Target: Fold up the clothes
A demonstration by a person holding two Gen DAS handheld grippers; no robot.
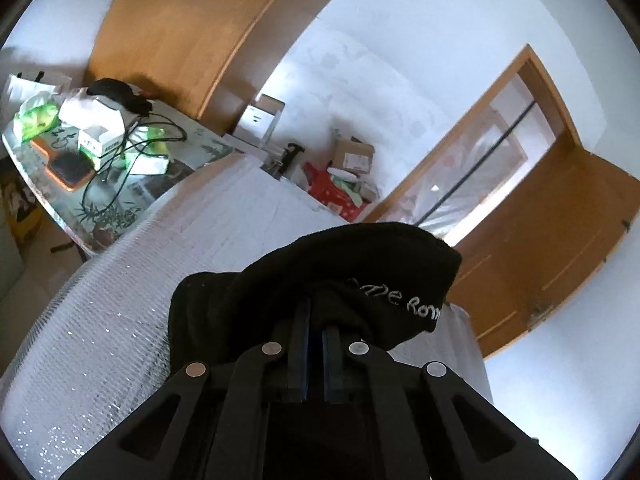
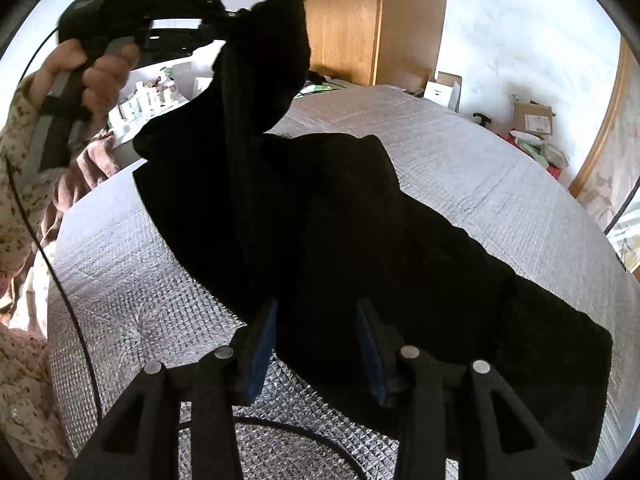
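The black garment (image 2: 360, 232) lies spread across the silver quilted surface (image 2: 500, 184), with one end lifted off it. In our left hand (image 2: 92, 76) the left tool (image 1: 316, 328) is clamped tight on that raised end: its two blue-padded fingers (image 1: 304, 344) meet with a fold of the dark cloth pinched between them, and the fabric bunches over the fingertips. White lettering (image 1: 404, 300) runs along the hem just beside the grip. Seen from the right wrist, this tool is held high at the upper left, and the cloth hangs from it in a long drape down to the rest of the garment on the surface.

Our right tool (image 2: 316, 320) points down at the garment's near edge with its jaws standing apart. The blue pads (image 2: 264, 340) sit on either side of the cloth's edge, and we cannot see them pressing on it. A black cable (image 2: 280, 430) curves over the surface below this tool.

Further out, a floral sleeve (image 2: 16, 148) covers our left arm. Beyond the quilted surface stands a glass-topped table (image 1: 168, 168) cluttered with boxes, a green bag (image 1: 36, 114) and wires. Cardboard boxes (image 1: 354, 154) and a red bag (image 1: 324, 186) sit against the white wall, a wooden wardrobe (image 1: 180, 32) rises behind, and a wooden door (image 1: 552, 248) stands open to the right.
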